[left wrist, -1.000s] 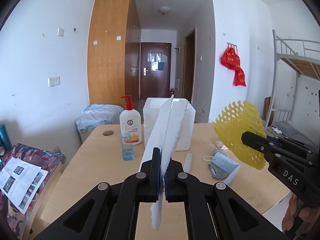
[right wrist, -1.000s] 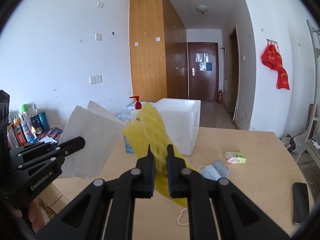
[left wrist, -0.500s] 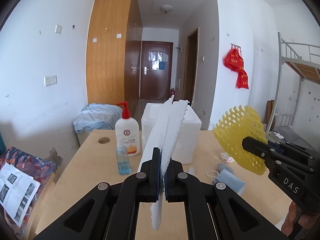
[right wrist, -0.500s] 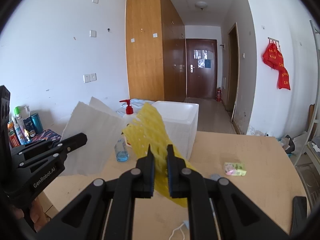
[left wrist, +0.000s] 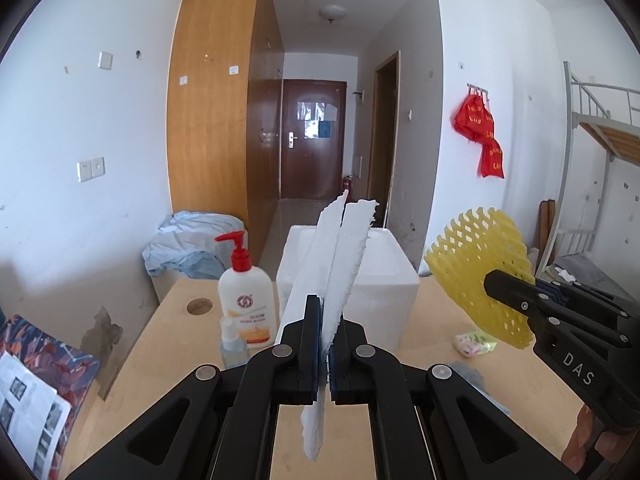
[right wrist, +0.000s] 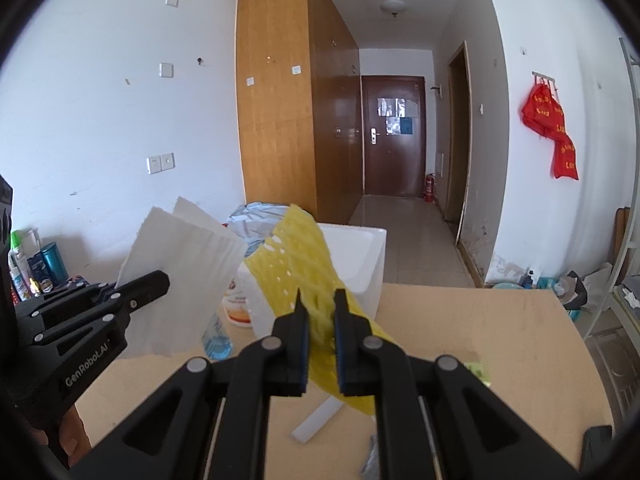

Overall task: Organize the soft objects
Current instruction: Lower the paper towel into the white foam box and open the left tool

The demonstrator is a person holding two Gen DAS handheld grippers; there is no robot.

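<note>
left gripper (left wrist: 327,344) clamped on white foam sheet (left wrist: 336,264), held upright | right gripper (right wrist: 319,332) clamped on yellow foam net (right wrist: 308,264) | white foam box (left wrist: 384,276) dead ahead, beyond both, on table (right wrist: 480,320) | left looked nearer

The left gripper (left wrist: 325,322) pinches a folded white foam sheet (left wrist: 334,268) upright above the table (left wrist: 168,344), before a white foam box (left wrist: 384,280), while the right gripper (left wrist: 504,280) beside it grips a yellow foam net (left wrist: 472,256).
</note>
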